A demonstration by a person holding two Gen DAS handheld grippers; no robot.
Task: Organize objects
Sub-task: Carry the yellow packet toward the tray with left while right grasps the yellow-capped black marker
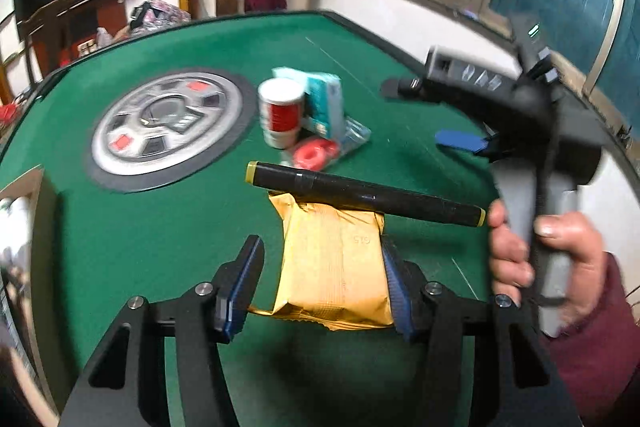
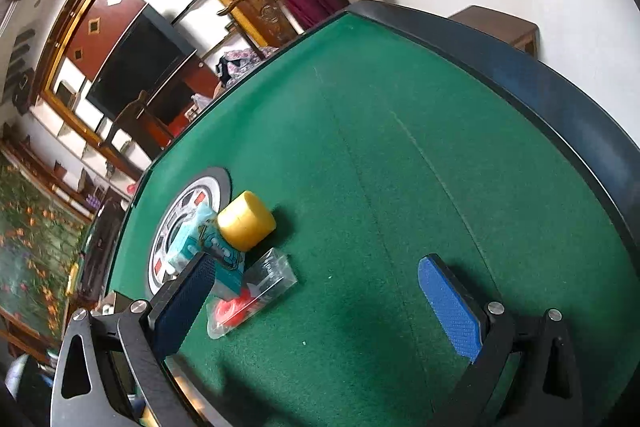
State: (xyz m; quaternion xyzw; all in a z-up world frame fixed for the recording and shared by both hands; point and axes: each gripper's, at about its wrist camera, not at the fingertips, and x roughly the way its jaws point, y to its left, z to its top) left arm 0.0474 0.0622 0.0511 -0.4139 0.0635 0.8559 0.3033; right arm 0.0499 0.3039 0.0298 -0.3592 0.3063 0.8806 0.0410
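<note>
In the left wrist view my left gripper (image 1: 320, 259) is open, its blue pads on either side of a yellow snack packet (image 1: 336, 267) lying on the green felt table (image 1: 160, 227); the right pad touches it. A black marker with yellow ends (image 1: 366, 193) lies across the packet's far end. Beyond stand a red-and-white can (image 1: 281, 113), a teal box (image 1: 326, 99) and a clear bag with a red ring (image 1: 316, 153). My right gripper (image 1: 460, 141), held in a hand, hovers at right. In the right wrist view my right gripper (image 2: 320, 287) is open and empty above the felt, near the can (image 2: 247, 221), teal box (image 2: 216, 251) and clear bag (image 2: 252, 293).
A round silver and black dial panel (image 1: 168, 127) is set into the table's centre; it also shows in the right wrist view (image 2: 180, 219). The table's dark raised rim (image 2: 520, 75) runs along the far and right sides. Shelves, a television and chairs stand beyond the table.
</note>
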